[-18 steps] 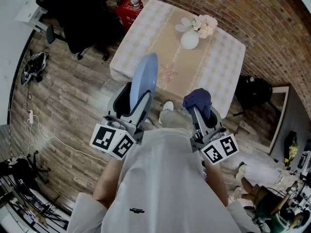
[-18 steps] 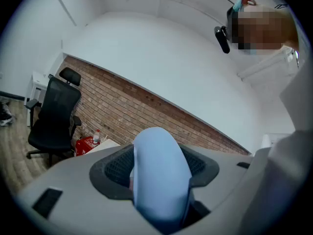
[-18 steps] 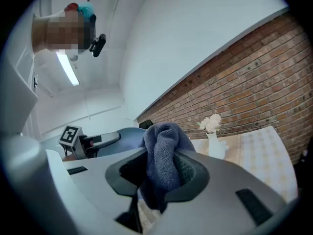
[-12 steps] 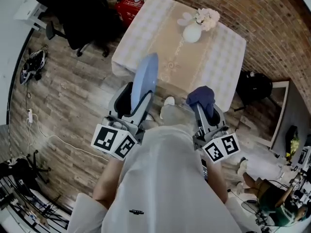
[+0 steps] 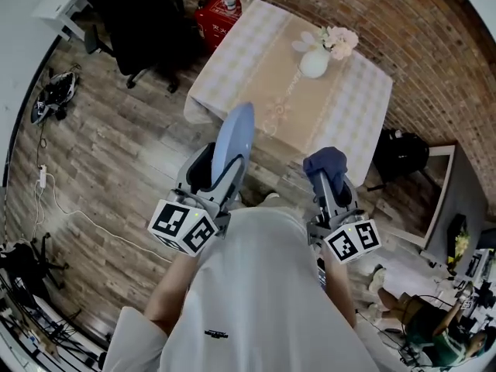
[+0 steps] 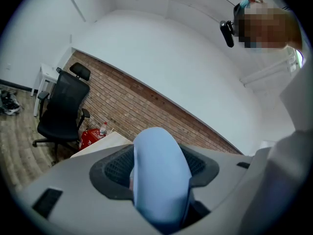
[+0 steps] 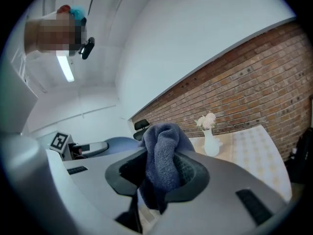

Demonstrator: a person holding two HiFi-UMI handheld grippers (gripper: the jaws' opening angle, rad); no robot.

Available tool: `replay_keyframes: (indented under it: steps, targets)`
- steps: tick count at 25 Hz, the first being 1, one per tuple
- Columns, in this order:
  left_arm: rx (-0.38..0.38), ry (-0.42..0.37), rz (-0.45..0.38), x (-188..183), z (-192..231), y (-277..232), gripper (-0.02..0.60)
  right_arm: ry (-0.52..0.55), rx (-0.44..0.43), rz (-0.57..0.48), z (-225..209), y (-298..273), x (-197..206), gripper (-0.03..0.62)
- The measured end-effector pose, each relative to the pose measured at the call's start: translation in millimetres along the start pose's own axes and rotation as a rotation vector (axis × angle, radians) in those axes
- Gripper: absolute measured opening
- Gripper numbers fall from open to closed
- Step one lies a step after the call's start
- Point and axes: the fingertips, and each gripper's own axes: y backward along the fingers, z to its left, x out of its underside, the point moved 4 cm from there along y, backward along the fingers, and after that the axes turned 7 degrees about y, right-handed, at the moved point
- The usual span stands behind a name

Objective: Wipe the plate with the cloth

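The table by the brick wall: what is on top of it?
A checked tablecloth covers it, and a white vase with pale flowers stands on that. The tabletop itself is hidden.

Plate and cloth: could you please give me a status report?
Left gripper shut on plate, held on edge. Right gripper shut on cloth. Cloth and plate apart, no contact. Nothing between them.

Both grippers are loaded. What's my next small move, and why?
Probably swing the right gripper leftward to bring the cloth against the plate. The left gripper holds the plate on edge, and the cloth sits apart from it, not touching yet.
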Motion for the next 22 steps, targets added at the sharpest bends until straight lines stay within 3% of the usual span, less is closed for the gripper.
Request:
replay_keyframes:
  steps: [5,11,17,22]
  targets:
    - [0.003,0.004,-0.031,-11.3,3.3,4.1,0.265,0.026,-0.032,0.012,13.9,-10.1,-4.4,0.120]
    - [-0.004,0.041,-0.032,-15.5,11.4,-20.1,0.267,0.009,-0.015,0.061,-6.7,-21.2,-3.2,0.120]
    - [-0.012,0.063,0.004,-20.9,15.4,-84.3,0.266,0.005,0.001,0.082,-58.0,-48.1,-15.2,0.120]
    - [-0.021,0.032,0.008,-39.6,8.1,-143.5,0.266,0.032,-0.044,0.087,-97.4,-88.9,-35.0,0.120]
